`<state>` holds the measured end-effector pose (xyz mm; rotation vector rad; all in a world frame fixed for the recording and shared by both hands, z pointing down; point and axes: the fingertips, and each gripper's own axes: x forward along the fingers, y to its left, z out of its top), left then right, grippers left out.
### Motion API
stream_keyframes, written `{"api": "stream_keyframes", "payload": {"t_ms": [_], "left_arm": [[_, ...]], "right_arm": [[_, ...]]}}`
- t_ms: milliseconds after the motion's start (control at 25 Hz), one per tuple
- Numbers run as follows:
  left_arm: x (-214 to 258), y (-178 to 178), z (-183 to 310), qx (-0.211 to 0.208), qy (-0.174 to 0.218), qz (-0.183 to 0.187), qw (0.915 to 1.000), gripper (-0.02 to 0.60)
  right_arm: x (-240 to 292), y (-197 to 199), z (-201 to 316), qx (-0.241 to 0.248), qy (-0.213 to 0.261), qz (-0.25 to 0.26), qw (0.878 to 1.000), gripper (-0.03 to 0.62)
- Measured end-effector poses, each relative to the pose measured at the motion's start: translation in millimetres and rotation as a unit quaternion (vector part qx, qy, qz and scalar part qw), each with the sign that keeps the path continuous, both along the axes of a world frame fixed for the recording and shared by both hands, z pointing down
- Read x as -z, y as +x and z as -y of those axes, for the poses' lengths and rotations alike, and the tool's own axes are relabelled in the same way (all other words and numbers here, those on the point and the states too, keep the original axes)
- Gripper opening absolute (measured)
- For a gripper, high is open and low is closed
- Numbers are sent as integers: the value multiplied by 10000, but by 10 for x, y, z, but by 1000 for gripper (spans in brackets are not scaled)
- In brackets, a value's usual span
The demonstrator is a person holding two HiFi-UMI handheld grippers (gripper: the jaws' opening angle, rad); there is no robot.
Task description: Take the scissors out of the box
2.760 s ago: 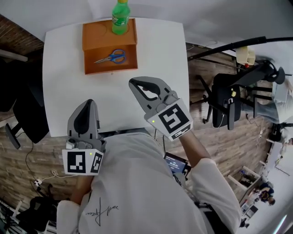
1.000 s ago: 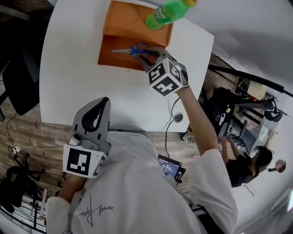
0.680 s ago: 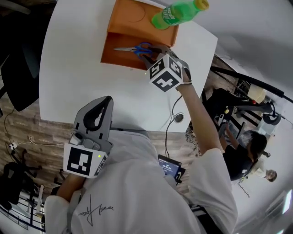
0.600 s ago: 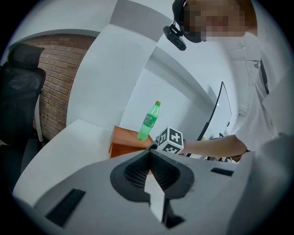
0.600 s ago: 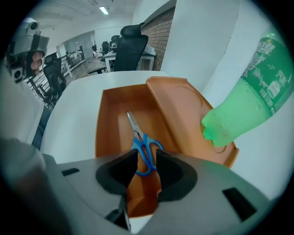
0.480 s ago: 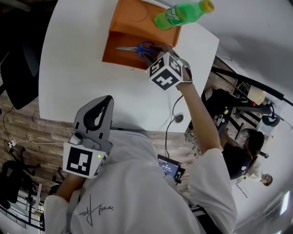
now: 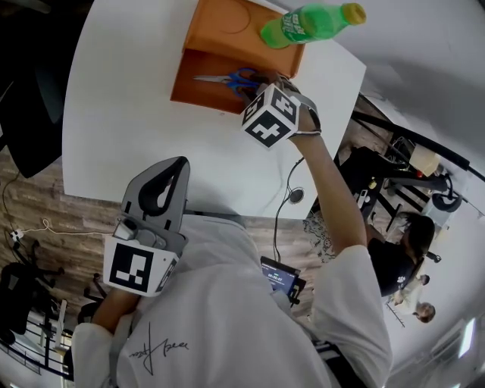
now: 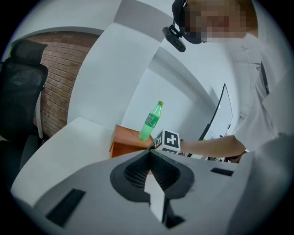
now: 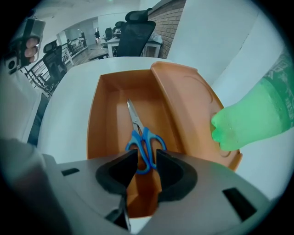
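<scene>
Blue-handled scissors (image 7: 227, 78) (image 9: 142, 142) lie flat in the open tray of the orange box (image 7: 198, 102) (image 9: 98, 119), blades pointing away from my right gripper. My right gripper (image 7: 261, 82) (image 9: 146, 158) points steeply down into the box with its jaws apart. The blue handles sit just beyond and between its fingertips, which do not press on them. My left gripper (image 7: 176, 165) (image 8: 149, 152) is shut and empty, low near my body at the table's near edge.
A green bottle (image 7: 311, 21) (image 9: 252, 119) (image 8: 149, 121) stands on the box's raised part, close to the right of my right gripper. The box sits at the far side of the white table (image 7: 114, 114). A black chair (image 9: 135, 32) stands beyond the table.
My right gripper has sunk a little lower over the scissors' handles in the box. My left gripper has stayed where it was.
</scene>
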<state>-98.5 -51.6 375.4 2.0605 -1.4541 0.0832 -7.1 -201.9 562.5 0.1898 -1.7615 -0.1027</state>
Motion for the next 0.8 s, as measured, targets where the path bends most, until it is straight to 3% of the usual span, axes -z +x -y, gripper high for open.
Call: {"api": "stream_keyframes", "payload": {"t_ms": [280, 640, 800], "left_arm": [[-24, -35, 12, 75, -43, -47, 10000, 5], [7, -131, 42, 169, -18, -139, 9998, 5], [13, -175, 48, 192, -15, -177, 9997, 5]], "right_arm": [[-70, -26, -4, 195, 45, -239, 9995, 135], [-110, -49, -19, 129, -231, -286, 9992, 132], [-123, -64, -69, 220, -425, -363, 9982, 97]]}}
